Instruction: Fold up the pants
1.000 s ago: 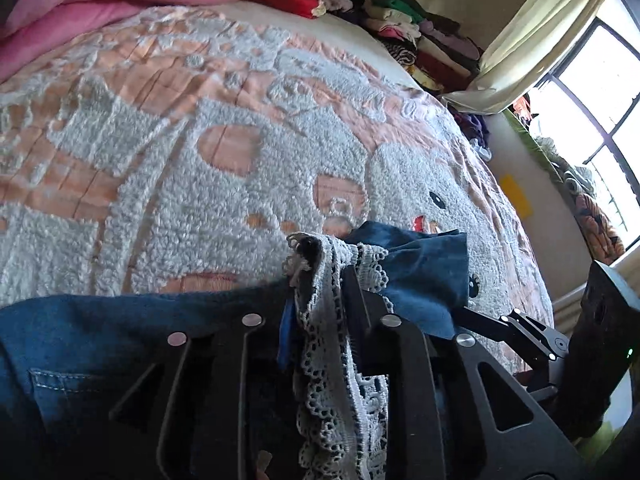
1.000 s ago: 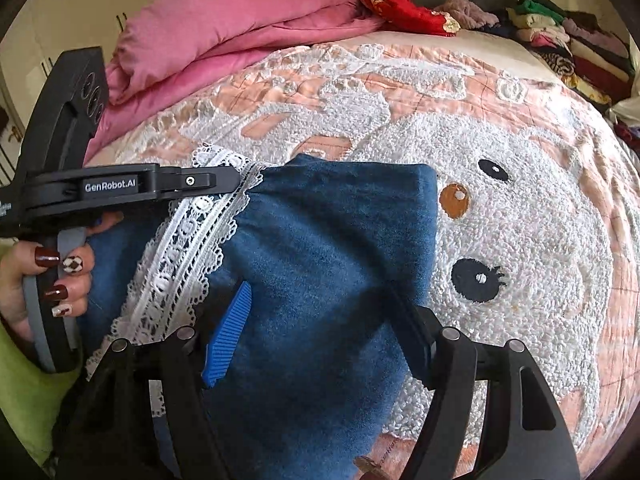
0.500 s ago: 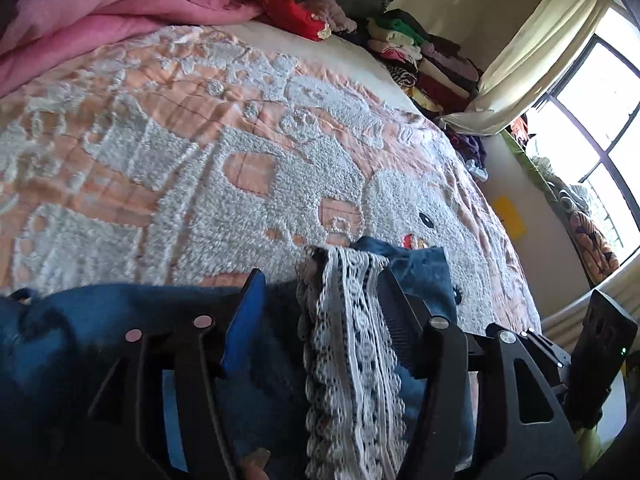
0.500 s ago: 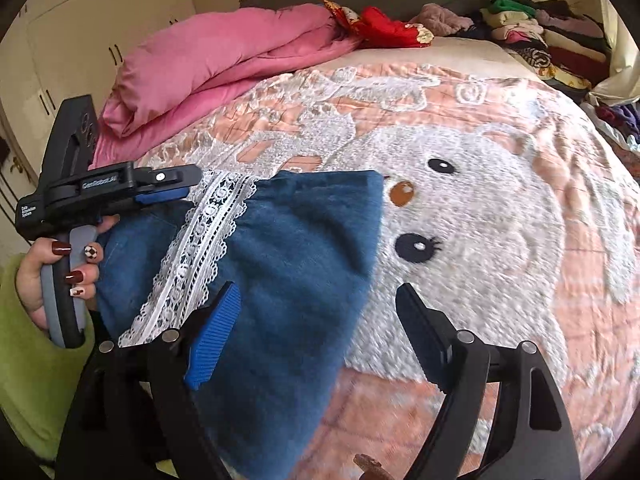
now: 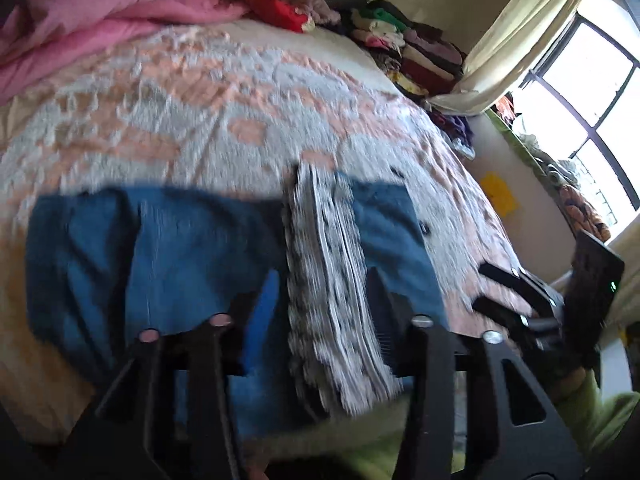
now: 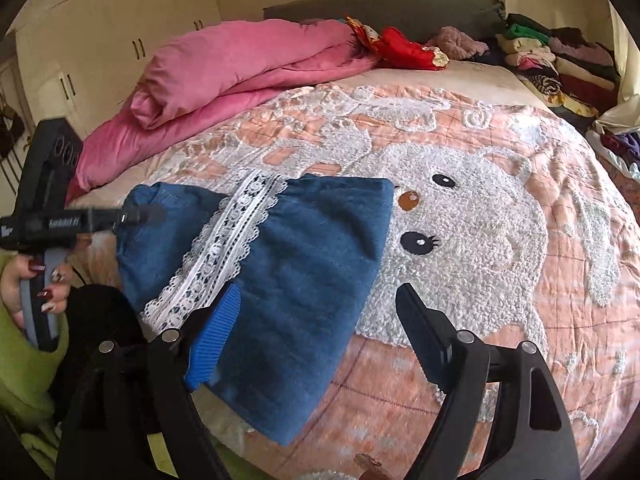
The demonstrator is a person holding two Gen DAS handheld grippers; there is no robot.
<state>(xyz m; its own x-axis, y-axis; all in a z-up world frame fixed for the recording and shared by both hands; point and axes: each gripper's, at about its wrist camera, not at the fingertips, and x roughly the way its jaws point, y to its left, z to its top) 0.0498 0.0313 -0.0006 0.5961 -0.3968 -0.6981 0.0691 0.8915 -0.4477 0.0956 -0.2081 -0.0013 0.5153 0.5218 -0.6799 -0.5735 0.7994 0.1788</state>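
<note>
- Pants [image 6: 280, 264]: blue denim with a white lace strip [image 6: 224, 248], lying folded flat on the bed, near its front edge, on the peach-and-white bedspread [image 6: 460, 248].
- Lace strip runs diagonally across the denim in the right wrist view; in the left wrist view it runs down the middle of the pants [image 5: 192, 248], badly motion-blurred.
- Left tongs [image 5: 320, 308]: fingers spread apart, nothing pinched; lace and denim seen in the gap, but contact unclear because of blur.
- Left tongs also seen from the right wrist view [image 6: 136, 214] at the far left, held by a hand with dark red nails [image 6: 36, 284], tip just beside the pants' left edge.
- Right tongs [image 6: 320, 320]: spread wide, empty, above the pants' near right part; blue pad [image 6: 216, 340] over denim, other finger over the bedspread.
- Pink duvet [image 6: 240, 68] bunched at the far left of the bed.
- Stacked clothes [image 6: 560, 64] at the far right corner.
- Window with cream curtain [image 5: 520, 40] on the right in the left wrist view.
</note>
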